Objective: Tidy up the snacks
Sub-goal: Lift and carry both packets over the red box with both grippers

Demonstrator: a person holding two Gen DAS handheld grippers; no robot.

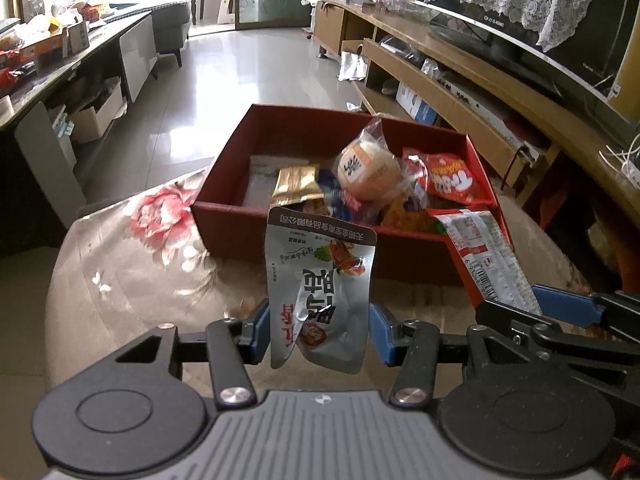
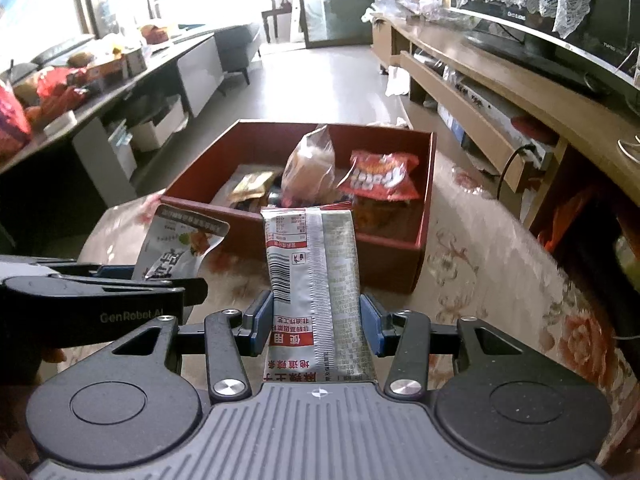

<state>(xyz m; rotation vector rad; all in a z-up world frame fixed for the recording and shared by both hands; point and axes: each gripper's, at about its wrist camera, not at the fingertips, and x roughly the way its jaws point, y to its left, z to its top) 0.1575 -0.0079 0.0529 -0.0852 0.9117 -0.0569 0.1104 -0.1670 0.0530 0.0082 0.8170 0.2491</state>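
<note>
A red box (image 1: 224, 156) (image 2: 424, 208) stands on the table and holds several snacks: a wrapped bun (image 1: 368, 168) (image 2: 308, 168), a red chip bag (image 1: 452, 178) (image 2: 380, 174) and a gold packet (image 1: 296, 184) (image 2: 252, 184). My left gripper (image 1: 318, 332) (image 2: 160, 276) is shut on a silver snack pouch (image 1: 320, 280) (image 2: 176, 244), held upright just before the box's near wall. My right gripper (image 2: 316, 324) (image 1: 516, 312) is shut on a long silver-and-red snack packet (image 2: 316, 280) (image 1: 488, 256), also upright before the box, its top leaning over the near right corner.
The table (image 1: 132, 280) (image 2: 500, 280) has a floral cloth. A long wooden TV cabinet (image 1: 460, 64) (image 2: 500, 92) with a TV runs along the right. A cluttered dark counter (image 1: 48, 76) (image 2: 80, 92) runs along the left. Tiled floor (image 1: 248, 72) lies beyond the box.
</note>
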